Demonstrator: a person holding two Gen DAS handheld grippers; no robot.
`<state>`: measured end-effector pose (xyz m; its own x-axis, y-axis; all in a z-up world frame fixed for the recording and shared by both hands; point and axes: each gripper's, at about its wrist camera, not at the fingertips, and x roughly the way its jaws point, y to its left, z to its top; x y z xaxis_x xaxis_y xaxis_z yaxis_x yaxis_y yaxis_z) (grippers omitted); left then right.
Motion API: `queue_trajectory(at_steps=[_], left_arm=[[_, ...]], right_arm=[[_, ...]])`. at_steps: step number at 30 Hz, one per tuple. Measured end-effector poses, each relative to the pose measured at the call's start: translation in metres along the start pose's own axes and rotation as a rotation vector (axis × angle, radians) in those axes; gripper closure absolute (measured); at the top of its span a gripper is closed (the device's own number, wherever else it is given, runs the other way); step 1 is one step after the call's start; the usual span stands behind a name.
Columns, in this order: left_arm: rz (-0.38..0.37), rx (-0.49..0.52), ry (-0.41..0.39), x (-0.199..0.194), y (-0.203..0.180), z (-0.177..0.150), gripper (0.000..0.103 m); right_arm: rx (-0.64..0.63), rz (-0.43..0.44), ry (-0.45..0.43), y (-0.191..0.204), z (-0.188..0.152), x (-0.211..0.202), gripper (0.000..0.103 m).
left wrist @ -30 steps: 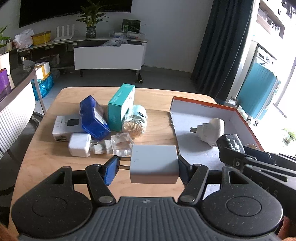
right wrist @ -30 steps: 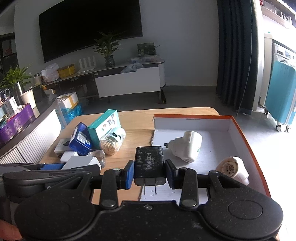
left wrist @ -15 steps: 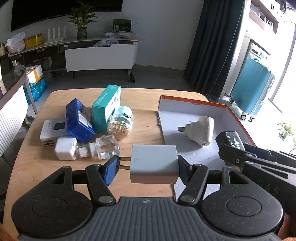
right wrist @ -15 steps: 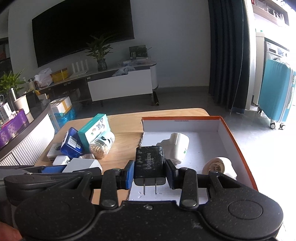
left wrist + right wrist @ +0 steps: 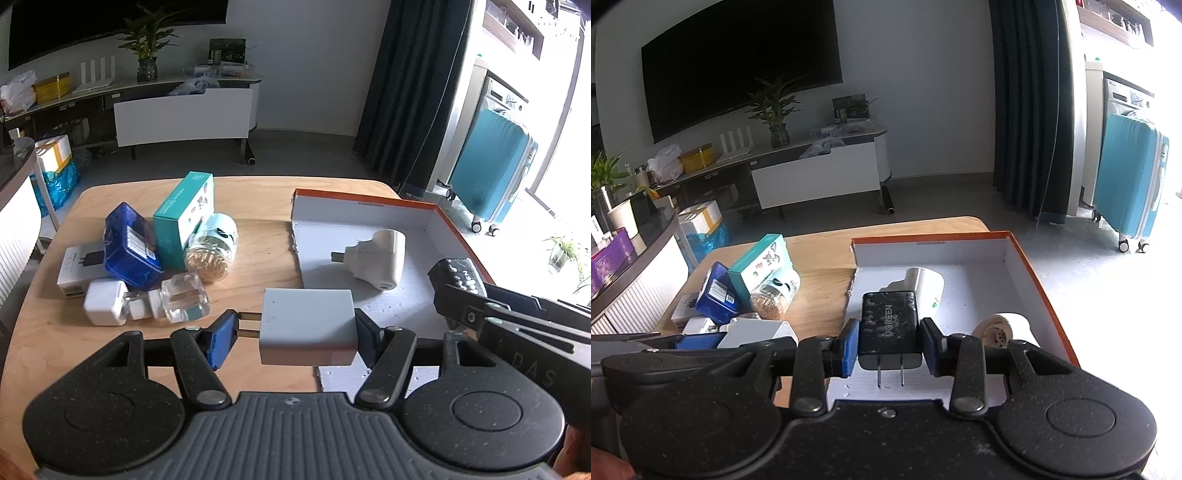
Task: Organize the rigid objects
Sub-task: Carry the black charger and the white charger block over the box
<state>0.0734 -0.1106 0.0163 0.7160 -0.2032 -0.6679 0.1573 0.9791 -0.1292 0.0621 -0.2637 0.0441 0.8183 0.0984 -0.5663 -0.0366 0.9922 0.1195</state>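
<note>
Wooden table [image 5: 258, 254] carries a white box with orange rim [image 5: 458, 229] to the right, holding a white adapter [image 5: 380, 258]. Left gripper [image 5: 295, 332] is clamped on a white charger [image 5: 308, 325], held above the box's near left edge. Right gripper [image 5: 890, 345] is clamped on a black UGREEN charger [image 5: 889, 325], prongs toward the camera, over the box. Boxes and a jar [image 5: 212, 247] are clustered on the table's left.
</note>
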Motion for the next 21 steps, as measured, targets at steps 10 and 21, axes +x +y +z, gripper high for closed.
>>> queue_trajectory(at_steps=[10, 21], left_arm=[[-0.017, 0.018, 0.0, 0.005, -0.015, 0.004, 0.037], [-0.025, 0.035, 0.002, 0.009, -0.027, 0.005, 0.037]], right_arm=[[0.025, -0.03, -0.011, -0.014, 0.001, -0.002, 0.059], [0.047, -0.052, -0.023, -0.027, 0.002, -0.002, 0.059]])
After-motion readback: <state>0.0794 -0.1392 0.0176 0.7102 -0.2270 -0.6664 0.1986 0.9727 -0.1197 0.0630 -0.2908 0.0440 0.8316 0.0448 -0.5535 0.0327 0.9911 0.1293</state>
